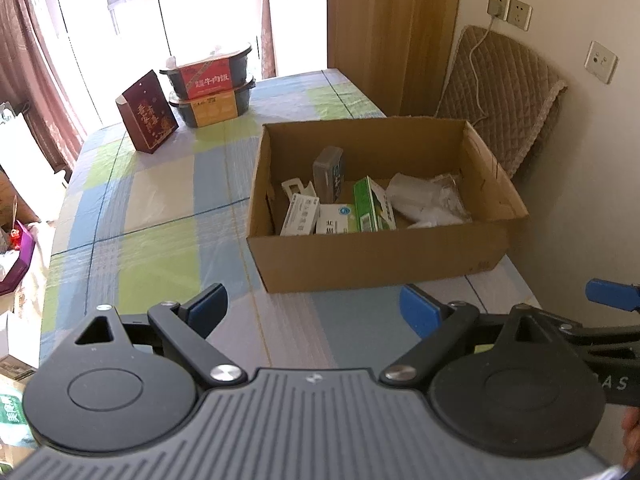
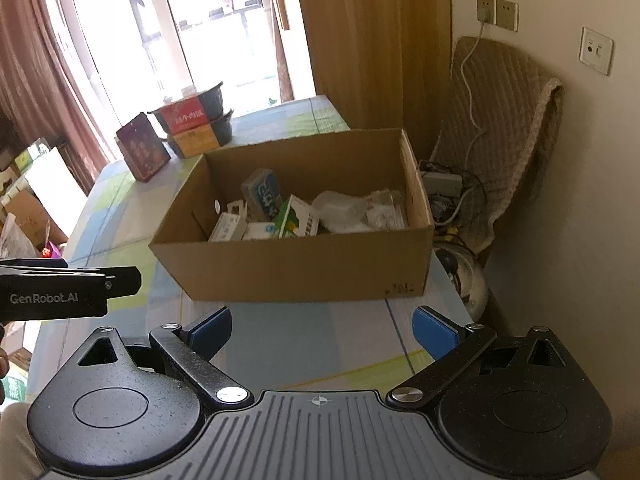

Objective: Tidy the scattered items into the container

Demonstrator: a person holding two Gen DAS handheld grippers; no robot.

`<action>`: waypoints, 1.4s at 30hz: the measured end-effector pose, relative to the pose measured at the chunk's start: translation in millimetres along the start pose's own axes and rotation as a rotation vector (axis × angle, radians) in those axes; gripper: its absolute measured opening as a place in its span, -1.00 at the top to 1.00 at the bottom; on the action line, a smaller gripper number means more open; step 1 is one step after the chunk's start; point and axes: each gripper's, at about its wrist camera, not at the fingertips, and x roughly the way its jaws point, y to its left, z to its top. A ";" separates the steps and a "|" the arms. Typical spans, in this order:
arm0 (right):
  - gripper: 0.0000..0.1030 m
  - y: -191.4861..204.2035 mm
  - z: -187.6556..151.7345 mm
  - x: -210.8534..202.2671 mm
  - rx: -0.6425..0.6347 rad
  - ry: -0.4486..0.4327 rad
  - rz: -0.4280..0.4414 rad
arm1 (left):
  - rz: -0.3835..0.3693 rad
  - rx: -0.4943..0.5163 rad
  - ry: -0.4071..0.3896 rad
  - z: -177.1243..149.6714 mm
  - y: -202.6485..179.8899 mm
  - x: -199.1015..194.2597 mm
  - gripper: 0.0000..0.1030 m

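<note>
An open cardboard box [image 1: 376, 256] [image 2: 296, 268] stands on the checked tablecloth. Inside lie several items: a grey tin [image 1: 328, 168] [image 2: 262, 192], a green-and-white carton [image 1: 372, 206] [image 2: 298, 218], white medicine boxes [image 1: 300, 214] [image 2: 228, 226] and crumpled clear plastic bags [image 1: 428, 200] [image 2: 352, 210]. My left gripper [image 1: 314, 312] hovers open over the cloth just in front of the box, nothing between its blue pads. My right gripper [image 2: 322, 330] is also open and empty, in front of the box's near wall. The right gripper's pad [image 1: 612, 294] shows at the left view's right edge.
At the table's far end stand a dark red gift box [image 1: 148, 114] [image 2: 142, 152] and two stacked black food tubs [image 1: 212, 88] [image 2: 196, 124]. A padded chair [image 1: 500, 92] [image 2: 496, 128] with a white cable stands by the wall right of the box. Bags and boxes sit on the floor at left.
</note>
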 end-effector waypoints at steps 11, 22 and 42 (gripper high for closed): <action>-0.97 3.3 -12.8 -12.5 0.020 0.004 -0.002 | 0.006 0.027 0.007 -16.7 -6.9 -12.7 -0.77; -0.97 2.4 -17.5 -23.2 0.029 0.012 -0.021 | 0.017 0.050 0.017 -30.9 -15.3 -21.1 -0.77; -0.97 3.8 -26.9 -29.1 0.031 0.027 -0.026 | 0.028 0.072 0.015 -46.9 -22.7 -28.7 -0.77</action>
